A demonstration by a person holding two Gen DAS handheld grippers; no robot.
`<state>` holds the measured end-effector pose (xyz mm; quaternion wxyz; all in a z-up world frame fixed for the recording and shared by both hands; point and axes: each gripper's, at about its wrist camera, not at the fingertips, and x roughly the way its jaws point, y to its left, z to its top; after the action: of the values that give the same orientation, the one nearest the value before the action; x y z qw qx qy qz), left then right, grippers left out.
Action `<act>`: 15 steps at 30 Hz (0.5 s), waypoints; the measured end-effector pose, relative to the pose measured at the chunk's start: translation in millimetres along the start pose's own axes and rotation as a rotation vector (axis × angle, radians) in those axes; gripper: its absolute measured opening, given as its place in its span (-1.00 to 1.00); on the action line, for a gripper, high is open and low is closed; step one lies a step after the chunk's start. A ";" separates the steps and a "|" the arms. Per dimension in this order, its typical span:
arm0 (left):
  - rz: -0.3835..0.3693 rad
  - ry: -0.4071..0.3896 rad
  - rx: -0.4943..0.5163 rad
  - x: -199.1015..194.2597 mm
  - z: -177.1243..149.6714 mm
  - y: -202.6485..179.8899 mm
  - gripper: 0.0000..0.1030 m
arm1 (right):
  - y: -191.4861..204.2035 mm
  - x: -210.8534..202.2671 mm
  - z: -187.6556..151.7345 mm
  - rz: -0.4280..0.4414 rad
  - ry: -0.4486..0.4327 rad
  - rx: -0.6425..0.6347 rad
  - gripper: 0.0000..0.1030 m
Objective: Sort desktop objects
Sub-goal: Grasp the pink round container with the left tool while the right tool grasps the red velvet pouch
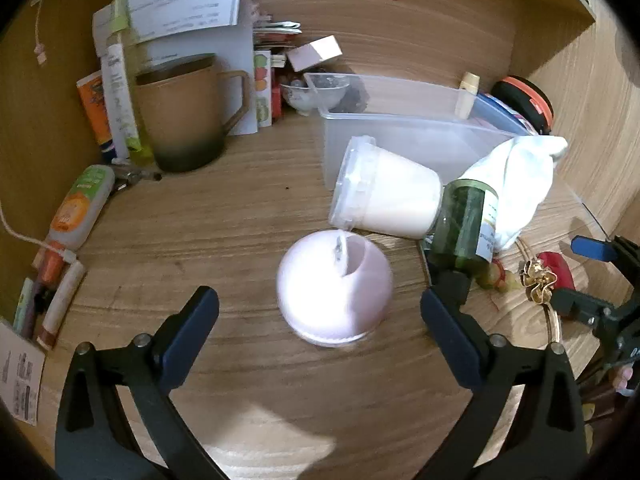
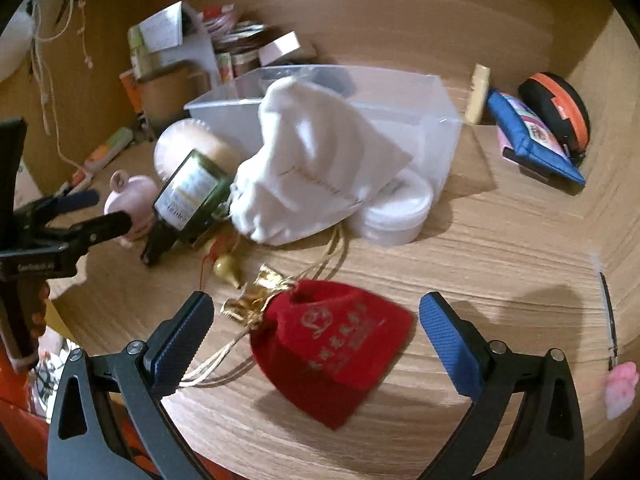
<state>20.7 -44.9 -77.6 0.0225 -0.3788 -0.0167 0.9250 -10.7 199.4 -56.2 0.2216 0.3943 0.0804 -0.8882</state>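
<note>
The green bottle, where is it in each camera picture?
Left wrist view: green bottle lies right of centre, between the white tub and white cloth bag.
Right wrist view: green bottle lies left of centre, beside the bag.
Shared landmark: clear plastic bin.

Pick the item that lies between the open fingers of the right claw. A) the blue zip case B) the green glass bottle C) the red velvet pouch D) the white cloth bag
C: in the right wrist view the red velvet pouch lies on the desk between the two blue pads of the right claw, which stand wide apart and do not touch it; the bottle, white bag and blue case lie farther off.
</note>
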 end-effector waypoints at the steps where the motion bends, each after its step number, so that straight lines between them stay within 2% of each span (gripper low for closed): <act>1: -0.006 0.003 0.001 1.1 1.5 0.4 0.93 | 0.9 1.5 -0.1 -0.008 0.005 -0.004 0.93; 5: -0.018 0.033 0.003 9.2 7.2 0.7 0.76 | -2.0 8.1 -1.5 -0.004 0.037 -0.004 0.65; 12: -0.032 0.074 -0.029 20.5 9.4 6.4 0.61 | -2.7 12.3 -4.7 0.003 0.041 -0.025 0.58; 14: -0.035 0.089 -0.034 24.2 9.4 6.4 0.49 | -1.8 13.6 -5.8 0.000 0.039 -0.041 0.52; 15: -0.029 0.087 -0.032 24.6 9.4 5.6 0.49 | -1.7 13.5 -6.4 0.000 0.035 -0.047 0.51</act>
<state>-3.6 -49.3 -88.4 0.0305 -0.4187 -0.0360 0.9069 -15.2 198.5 -70.5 0.2293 0.4045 0.1051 -0.8791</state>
